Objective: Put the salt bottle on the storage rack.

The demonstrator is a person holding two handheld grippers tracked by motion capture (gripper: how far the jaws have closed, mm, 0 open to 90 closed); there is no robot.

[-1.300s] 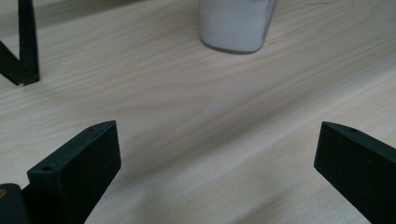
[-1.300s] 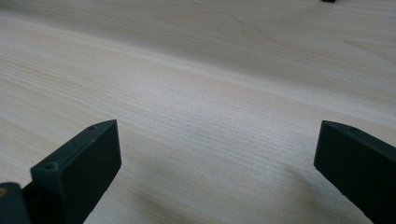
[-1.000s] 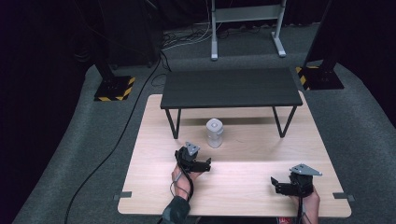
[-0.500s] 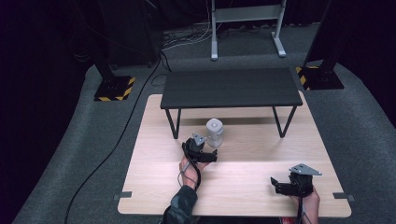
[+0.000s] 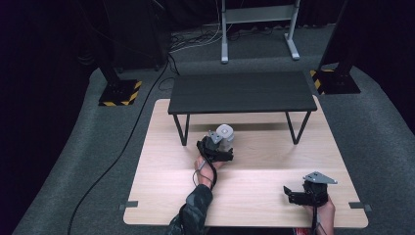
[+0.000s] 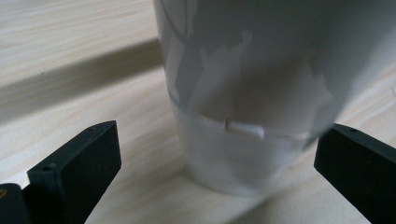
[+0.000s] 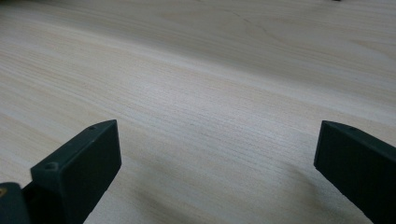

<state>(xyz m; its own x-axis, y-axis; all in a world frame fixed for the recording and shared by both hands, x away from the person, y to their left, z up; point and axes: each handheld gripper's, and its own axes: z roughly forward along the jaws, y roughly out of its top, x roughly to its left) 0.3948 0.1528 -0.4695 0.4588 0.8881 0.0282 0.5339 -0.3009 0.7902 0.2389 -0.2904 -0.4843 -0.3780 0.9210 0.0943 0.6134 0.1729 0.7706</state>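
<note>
I am looking down on a pale wooden table (image 5: 254,186) with a small black bench-like shelf on thin legs (image 5: 242,93) standing across its far half. A white, translucent plastic cup with a lid (image 5: 224,135) stands upright on the wood just in front of that shelf, near its left legs. My left gripper (image 5: 221,152) is right at the cup; in the left gripper view its two black jaws are spread wide, one on each side of the cup's lower body (image 6: 247,116), neither one touching it. I judge the reach done and the squeeze and lift not yet begun. My right gripper (image 5: 292,195) rests near the table's front right corner, well apart from the cup, jaws spread over bare wood.
</note>
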